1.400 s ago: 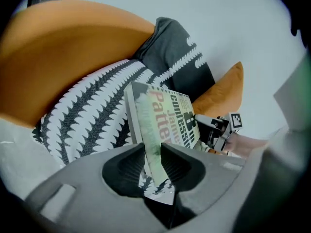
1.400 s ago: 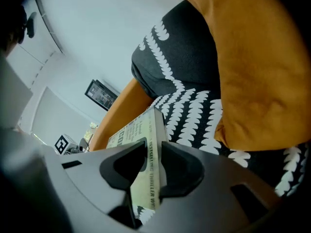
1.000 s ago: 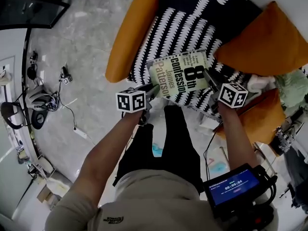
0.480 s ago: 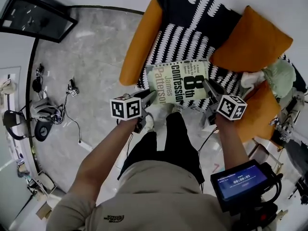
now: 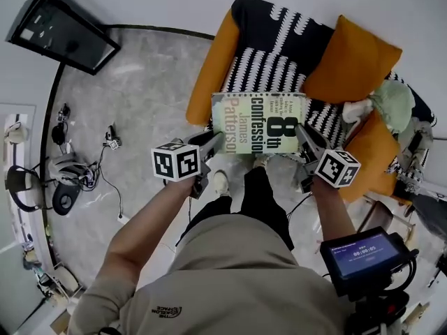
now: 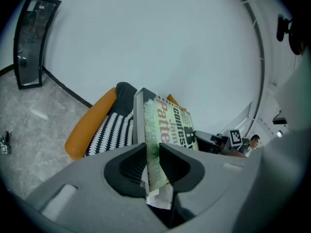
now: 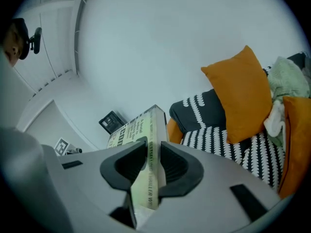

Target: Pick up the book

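Note:
The book point(image 5: 258, 123), a pale green paperback with a dark title, hangs level in the air in front of the striped armchair point(image 5: 279, 54), held between both grippers. My left gripper point(image 5: 218, 139) has the book's left edge between its pads point(image 6: 127, 165), and its jaws are closing on it. My right gripper point(image 5: 302, 132) is shut on the right edge. In the left gripper view the book point(image 6: 167, 125) runs away from the left gripper point(image 6: 153, 164). In the right gripper view the book point(image 7: 141, 130) stands edge-on in the right gripper point(image 7: 150, 166).
Orange cushions point(image 5: 356, 61) and a green cloth point(image 5: 391, 107) lie on the armchair, whose orange arm point(image 5: 209, 82) faces the marble floor. A black panel point(image 5: 63, 33) leans against the wall. Cables and headphones point(image 5: 63, 180) lie at left. A small screen point(image 5: 367, 253) hangs at my right hip.
Both grippers have risen with the book, lifting it off the armchair seat and toward me. The armchair now looks farther below.

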